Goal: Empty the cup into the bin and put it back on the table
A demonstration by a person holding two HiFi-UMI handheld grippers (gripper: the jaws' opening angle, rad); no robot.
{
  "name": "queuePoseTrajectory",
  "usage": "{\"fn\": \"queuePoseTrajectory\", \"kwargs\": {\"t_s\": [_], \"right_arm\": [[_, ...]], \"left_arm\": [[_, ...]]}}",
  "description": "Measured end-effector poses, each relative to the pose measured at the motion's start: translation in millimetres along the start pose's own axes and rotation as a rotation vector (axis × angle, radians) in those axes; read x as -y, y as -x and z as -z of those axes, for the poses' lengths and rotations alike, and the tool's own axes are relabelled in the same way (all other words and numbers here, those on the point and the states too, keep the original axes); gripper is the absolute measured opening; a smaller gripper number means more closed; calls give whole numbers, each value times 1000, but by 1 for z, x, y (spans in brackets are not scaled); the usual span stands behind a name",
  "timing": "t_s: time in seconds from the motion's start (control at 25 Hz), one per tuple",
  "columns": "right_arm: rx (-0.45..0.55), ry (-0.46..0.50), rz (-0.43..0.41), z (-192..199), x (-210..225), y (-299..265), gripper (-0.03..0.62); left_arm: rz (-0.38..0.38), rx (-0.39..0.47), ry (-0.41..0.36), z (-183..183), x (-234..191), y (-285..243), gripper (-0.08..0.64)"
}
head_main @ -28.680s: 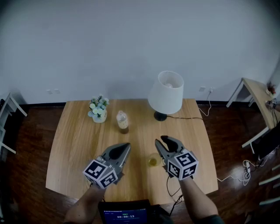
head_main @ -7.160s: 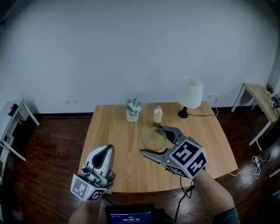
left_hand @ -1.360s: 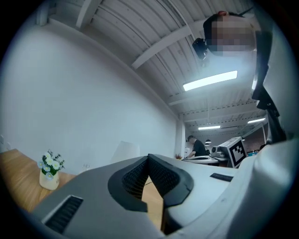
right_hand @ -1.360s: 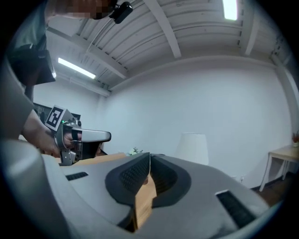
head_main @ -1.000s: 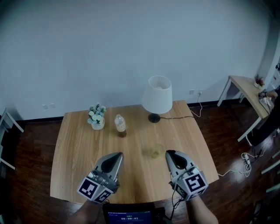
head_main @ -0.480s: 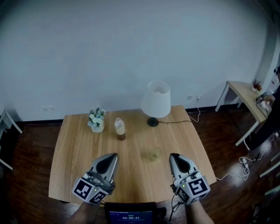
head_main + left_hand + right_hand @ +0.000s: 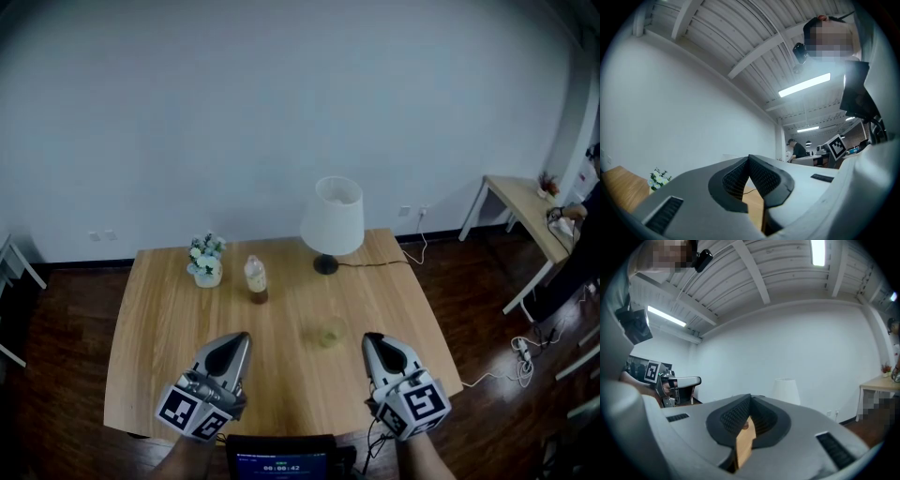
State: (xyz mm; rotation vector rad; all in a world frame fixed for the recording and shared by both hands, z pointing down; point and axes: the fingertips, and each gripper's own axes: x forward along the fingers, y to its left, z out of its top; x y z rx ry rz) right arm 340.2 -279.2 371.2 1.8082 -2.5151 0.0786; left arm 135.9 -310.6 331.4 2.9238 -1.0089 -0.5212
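The cup [image 7: 330, 332] stands upright on the tabletop [image 7: 159, 319], ahead of both tongs and between them. It is nearer the right tongs [image 7: 371, 341] and touches neither. The right tongs and the left tongs [image 7: 239, 339] hover over the near edge, jaws together, holding nothing. Behind the cup stand a bottle [image 7: 254, 278], flowers [image 7: 206, 259] and a lamp [image 7: 332, 221].

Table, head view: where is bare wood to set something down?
Bare: the left half of the table in front of the flowers and bottle; the right part between the lamp and the right gripper. Crowded: the back row, and the middle front around the cup.
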Motion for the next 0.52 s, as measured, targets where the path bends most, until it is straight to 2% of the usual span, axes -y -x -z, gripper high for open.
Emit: {"fn": "queuePoseTrajectory", "kwargs": {"t_s": [0.52], "right_arm": [[8, 29, -7, -6, 2, -11, 2]], "left_arm": [[37, -7, -11, 4, 0, -8, -8]]}}
